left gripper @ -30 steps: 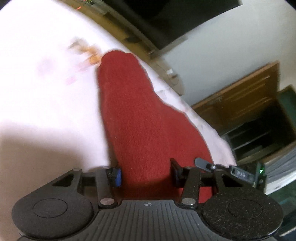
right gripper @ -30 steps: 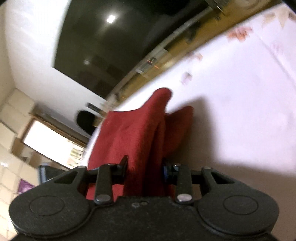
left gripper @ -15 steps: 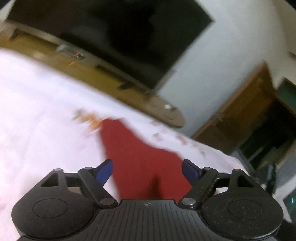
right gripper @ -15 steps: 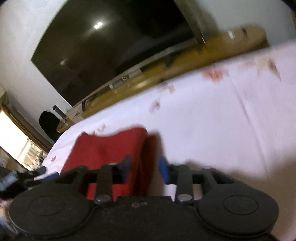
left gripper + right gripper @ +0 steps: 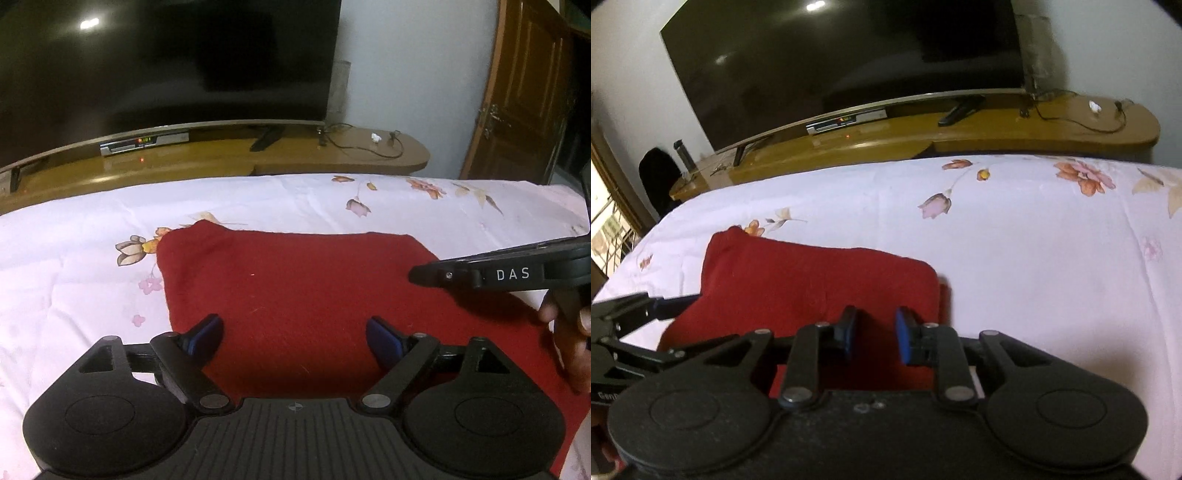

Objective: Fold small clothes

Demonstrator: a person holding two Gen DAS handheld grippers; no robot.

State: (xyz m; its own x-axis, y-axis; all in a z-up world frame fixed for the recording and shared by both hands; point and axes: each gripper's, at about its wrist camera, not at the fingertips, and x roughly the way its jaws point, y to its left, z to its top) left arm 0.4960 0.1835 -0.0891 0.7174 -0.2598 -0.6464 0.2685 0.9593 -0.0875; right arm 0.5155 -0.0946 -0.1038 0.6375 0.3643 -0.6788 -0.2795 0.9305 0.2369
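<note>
Red knit cloth (image 5: 295,291) is lying folded on the white floral bedsheet (image 5: 277,199), filling the middle and lower right of the left wrist view, with its far edge running straight across mid-frame. The left gripper (image 5: 294,338) is hovering low in the frame above the near part of the cloth, its 2 blue pads spread wide and opening further, pressing on nothing. In the right wrist view the cloth (image 5: 812,280) is sitting lower left, and the right gripper (image 5: 874,338) is hanging over its right-hand corner, the jaws narrowing with a gap between them and only cloth seen beyond; no pinch is showing. From the left wrist view that right tool is reaching in from the right edge, a hand (image 5: 569,332) holding it.

Judging by the layout, 1 fold looks done and the release is in progress. To do it well, both tools should be lifting straight off so no layer drags, and the doubled edge at the right may want squaring before any next fold.
</note>
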